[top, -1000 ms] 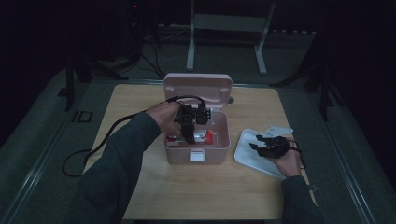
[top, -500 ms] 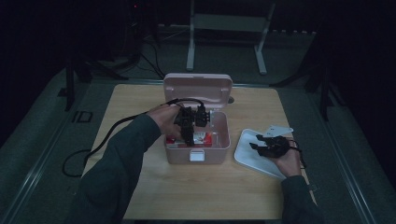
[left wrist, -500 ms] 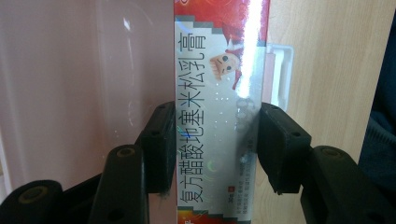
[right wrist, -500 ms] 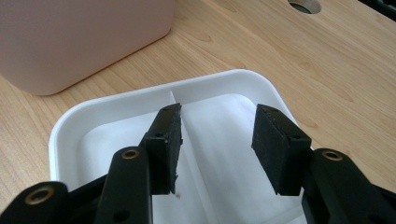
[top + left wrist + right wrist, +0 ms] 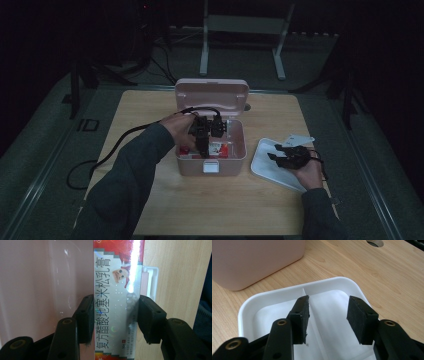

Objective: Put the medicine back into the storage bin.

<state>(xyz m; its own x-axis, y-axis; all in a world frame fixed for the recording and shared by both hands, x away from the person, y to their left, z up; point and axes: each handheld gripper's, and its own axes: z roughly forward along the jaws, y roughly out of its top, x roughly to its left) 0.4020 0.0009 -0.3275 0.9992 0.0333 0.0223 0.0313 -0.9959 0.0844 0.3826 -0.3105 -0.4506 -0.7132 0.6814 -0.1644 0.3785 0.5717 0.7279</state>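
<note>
The left claw [image 5: 113, 320] is clamped across a thin cardboard ointment carton [image 5: 117, 290] at the pink box [image 5: 211, 150]; light, crushable, glossy, best held on its 2 broad faces. The right claw [image 5: 328, 315] gapes empty above the white tray [image 5: 337, 283].

High view down over the whole table [image 5: 165, 210]; two close tongs-mounted views (shared: pink box [image 5: 211, 162], white tray [image 5: 287, 293]).
</note>
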